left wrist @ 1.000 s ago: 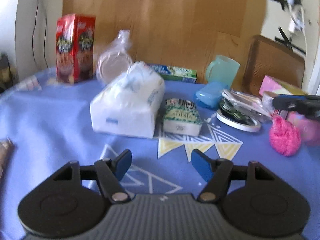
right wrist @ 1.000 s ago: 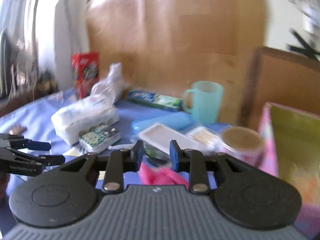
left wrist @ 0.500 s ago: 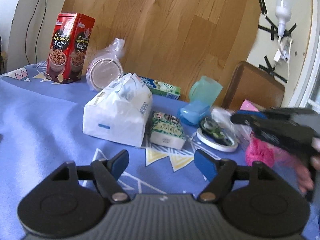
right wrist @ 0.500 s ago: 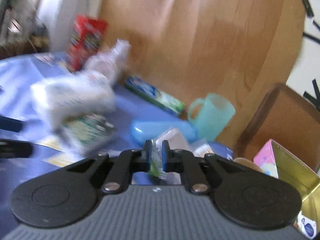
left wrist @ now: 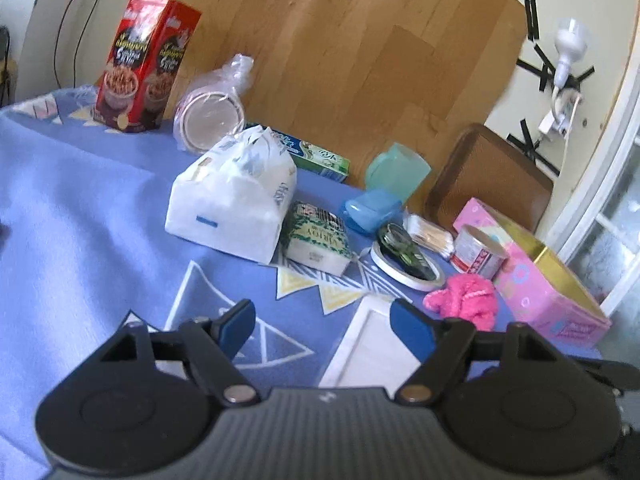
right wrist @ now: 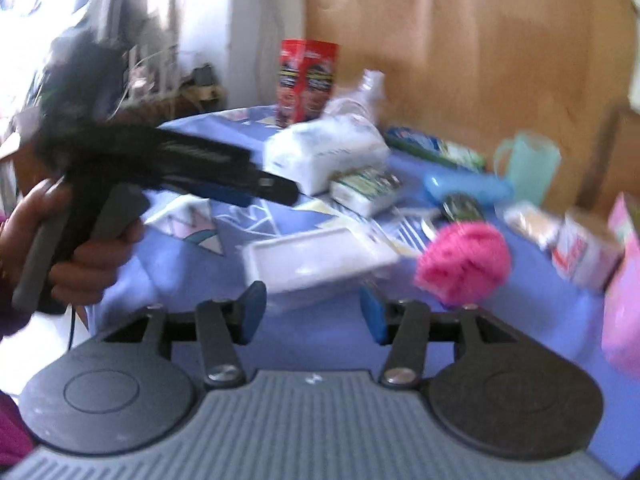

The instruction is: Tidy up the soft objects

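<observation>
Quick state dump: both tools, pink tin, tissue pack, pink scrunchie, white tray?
left tool: open, nothing between the pads
right tool: jaws opening, nothing gripped
pink tin: open, no lid on it
tissue pack: lying flat, top torn open
pink scrunchie: loose on cloth
white tray: flat, empty

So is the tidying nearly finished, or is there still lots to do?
Not nearly. Nothing looks sorted yet: the pink fluffy ball and the white tissue pack lie loose on the blue tablecloth among boxes and cups. The left gripper is open and empty; the right gripper's jaws are opening, holding nothing. The pink box stands open.
</observation>
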